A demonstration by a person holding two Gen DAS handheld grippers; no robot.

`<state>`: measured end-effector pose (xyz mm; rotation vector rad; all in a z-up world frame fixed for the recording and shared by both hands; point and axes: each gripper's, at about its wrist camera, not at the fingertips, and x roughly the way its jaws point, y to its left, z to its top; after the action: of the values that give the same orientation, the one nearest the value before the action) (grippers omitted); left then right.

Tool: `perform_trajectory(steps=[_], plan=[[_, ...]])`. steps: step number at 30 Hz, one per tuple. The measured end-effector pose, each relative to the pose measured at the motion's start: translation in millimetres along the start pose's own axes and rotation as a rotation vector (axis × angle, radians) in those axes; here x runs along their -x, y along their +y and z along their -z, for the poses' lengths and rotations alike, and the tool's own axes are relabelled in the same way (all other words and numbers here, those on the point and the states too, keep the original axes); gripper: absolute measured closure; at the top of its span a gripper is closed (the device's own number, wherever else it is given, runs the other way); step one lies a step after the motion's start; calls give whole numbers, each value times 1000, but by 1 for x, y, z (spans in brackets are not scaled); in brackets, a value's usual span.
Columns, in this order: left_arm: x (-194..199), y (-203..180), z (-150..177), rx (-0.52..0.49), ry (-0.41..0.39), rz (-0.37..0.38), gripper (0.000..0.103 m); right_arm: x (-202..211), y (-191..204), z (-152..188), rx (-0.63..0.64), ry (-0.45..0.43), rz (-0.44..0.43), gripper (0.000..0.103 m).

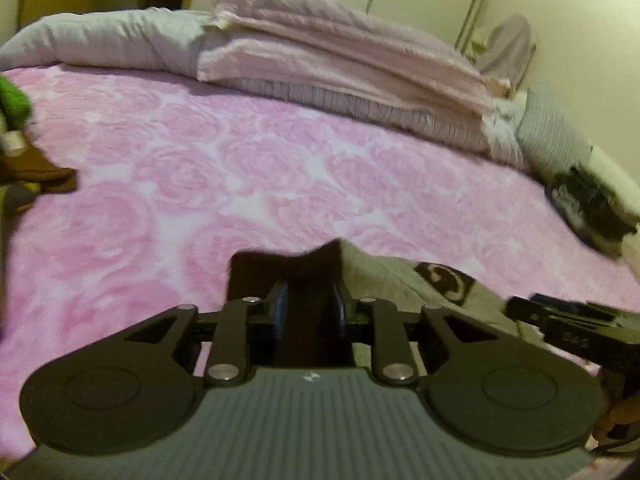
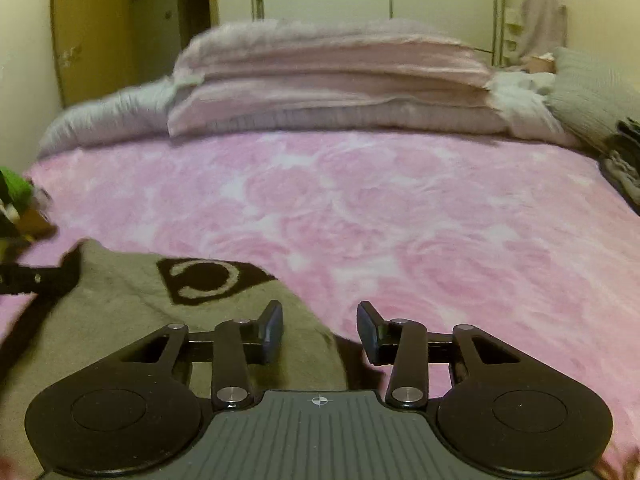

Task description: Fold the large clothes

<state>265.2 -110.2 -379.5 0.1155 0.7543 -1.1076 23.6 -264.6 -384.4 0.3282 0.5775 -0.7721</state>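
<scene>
A grey-brown garment point(image 2: 120, 320) with a dark logo patch is spread on the near part of the pink rose blanket point(image 2: 400, 208). A dark corner of the garment is pinched between the narrowly parted jaws of the left gripper point(image 1: 310, 308). The right gripper point(image 2: 320, 328) is held open just above the garment's edge, nothing being clamped.

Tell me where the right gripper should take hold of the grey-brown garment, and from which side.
Grip the garment's curved right edge, just right of the dark logo patch. There the cloth ends on the pink bedspread and lies flat, so a finger could slide under it. Come from the bedspread side, low and moving left. The right gripper is open directly above that edge, holding nothing.
</scene>
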Motion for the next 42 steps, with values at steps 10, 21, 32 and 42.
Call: perform_trajectory(steps=[10, 21, 32, 42], plan=[[73, -34, 59, -53, 35, -9, 78, 92, 16, 66, 38, 82, -102, 64], [108, -66, 77, -122, 79, -140, 58, 132, 24, 67, 35, 57, -99, 36], [165, -83, 101, -185, 106, -166, 39, 186, 36, 79, 4, 90, -102, 31], [209, -87, 119, -198, 71, -141, 37, 231, 51, 87, 37, 46, -88, 29]])
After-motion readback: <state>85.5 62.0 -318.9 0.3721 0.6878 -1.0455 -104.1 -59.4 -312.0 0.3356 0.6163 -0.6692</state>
